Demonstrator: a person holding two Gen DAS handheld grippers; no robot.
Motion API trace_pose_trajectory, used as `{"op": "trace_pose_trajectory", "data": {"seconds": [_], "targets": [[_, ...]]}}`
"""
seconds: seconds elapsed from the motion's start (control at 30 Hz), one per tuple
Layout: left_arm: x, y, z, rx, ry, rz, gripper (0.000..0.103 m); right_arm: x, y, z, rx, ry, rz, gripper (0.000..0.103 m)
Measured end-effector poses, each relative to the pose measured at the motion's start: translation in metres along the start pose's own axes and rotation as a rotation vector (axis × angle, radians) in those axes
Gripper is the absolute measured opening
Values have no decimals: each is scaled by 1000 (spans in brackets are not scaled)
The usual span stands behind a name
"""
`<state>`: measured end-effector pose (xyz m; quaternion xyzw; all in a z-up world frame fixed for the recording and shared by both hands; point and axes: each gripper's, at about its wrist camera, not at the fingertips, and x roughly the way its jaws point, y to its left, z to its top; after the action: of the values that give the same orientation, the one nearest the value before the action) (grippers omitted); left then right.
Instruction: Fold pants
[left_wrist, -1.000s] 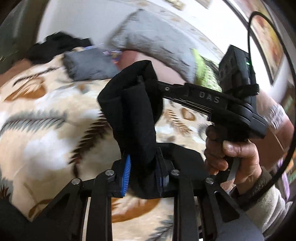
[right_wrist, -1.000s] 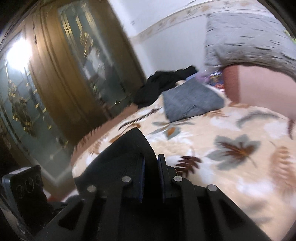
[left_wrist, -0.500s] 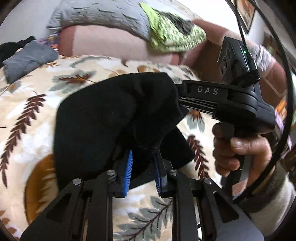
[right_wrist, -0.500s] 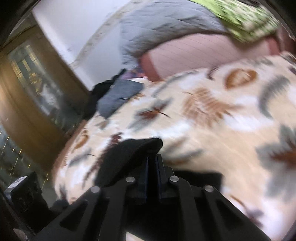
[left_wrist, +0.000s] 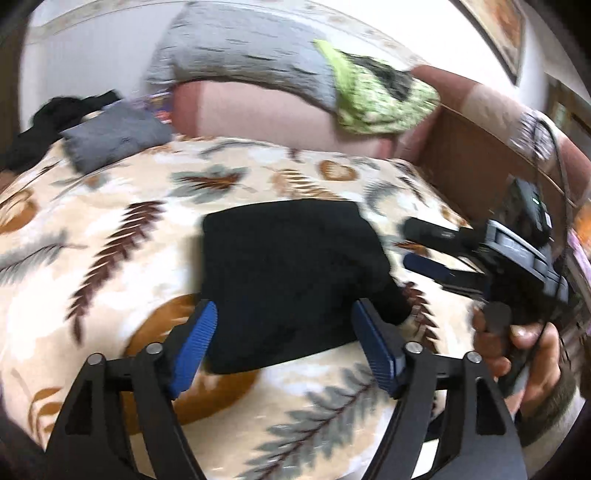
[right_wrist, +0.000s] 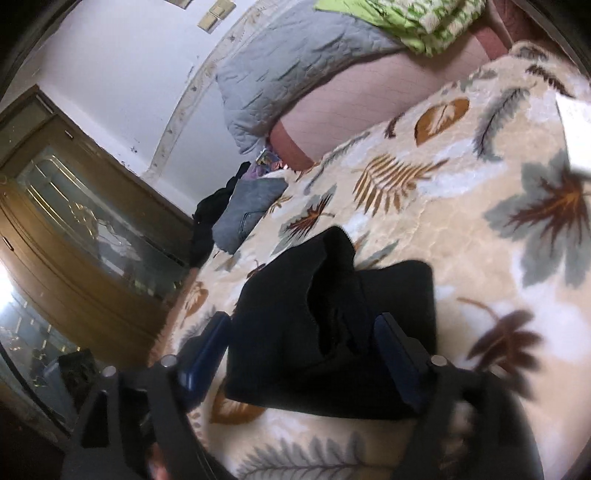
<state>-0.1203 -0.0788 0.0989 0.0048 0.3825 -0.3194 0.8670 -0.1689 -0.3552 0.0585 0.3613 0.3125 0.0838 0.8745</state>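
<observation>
Left wrist view: folded black fabric pants (left_wrist: 291, 273) lie on leaf-patterned cream blanket (left_wrist: 110, 258), directly ahead of left gripper (left_wrist: 284, 332); jaws opening, blue pads clear of cloth. Right gripper (left_wrist: 421, 247) beside pants' right edge, jaws likewise opening, holding nothing.

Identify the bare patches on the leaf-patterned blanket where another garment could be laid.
Free: the leaf-patterned blanket between the folded black pants and the folded grey garment, and the near edge. Crowded: the far corner with the grey garment and a black clothes heap.
</observation>
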Motion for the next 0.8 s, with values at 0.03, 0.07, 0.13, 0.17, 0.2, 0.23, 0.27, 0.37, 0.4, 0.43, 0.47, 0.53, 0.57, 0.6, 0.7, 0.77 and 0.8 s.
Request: {"op": "trace_pose_trajectory", "data": {"seconds": [0.03, 0.07, 0.13, 0.17, 0.2, 0.23, 0.27, 0.37, 0.4, 0.43, 0.47, 0.53, 0.57, 0.6, 0.7, 0.77, 0.8], "targets": [[0, 8, -1, -23, 4, 10, 77, 7, -1, -2, 5, 17, -13, 82], [1, 14, -3, -37, 10, 17, 77, 13, -3, -4, 6, 34, -32, 82], [4, 28, -9, -73, 29, 44, 77, 22, -7, -9, 12, 64, -69, 82], [4, 33, -12, -93, 31, 49, 77, 27, -10, -12, 18, 66, -79, 82], [5, 38, -15, -111, 30, 46, 77, 27, -11, -14, 18, 57, -78, 82], [5, 41, -16, -124, 29, 41, 77, 28, -12, -14, 24, 47, -72, 82], [4, 43, -18, -130, 24, 38, 77, 29, -14, -14, 36, 42, -60, 76], [8, 43, -18, -138, -1, 34, 77, 37, -15, -16, 60, 64, -46, 29], [8, 43, -18, -143, -7, 29, 77, 38, -13, -17, 30, 54, -75, 24], [9, 43, -18, -149, -6, 23, 77, 37, -11, -18, 10, 46, -77, 12], [10, 43, -19, -155, -3, 13, 77, 34, -9, -18, 5, 35, -62, 10], [11, 42, -18, -155, 0, 3, 77, 21, -3, -16, 4, -3, -35, 10], [10, 41, -17, -153, -1, 5, 77, 11, 3, -14, -6, -31, -13, 10], [8, 40, -15, -151, -9, 2, 77, -1, 10, -12, -27, -61, 1, 10], [1, 36, -9, -151, -46, -20, 78, -38, 25, -15, -97, -139, -17, 10], [0, 32, -5, -144, -67, -31, 83, -47, 19, -16, -84, -135, -37, 10], [2, 30, -3, -140, -72, -36, 83, -45, 10, -18, -71, -116, -67, 10]]}}
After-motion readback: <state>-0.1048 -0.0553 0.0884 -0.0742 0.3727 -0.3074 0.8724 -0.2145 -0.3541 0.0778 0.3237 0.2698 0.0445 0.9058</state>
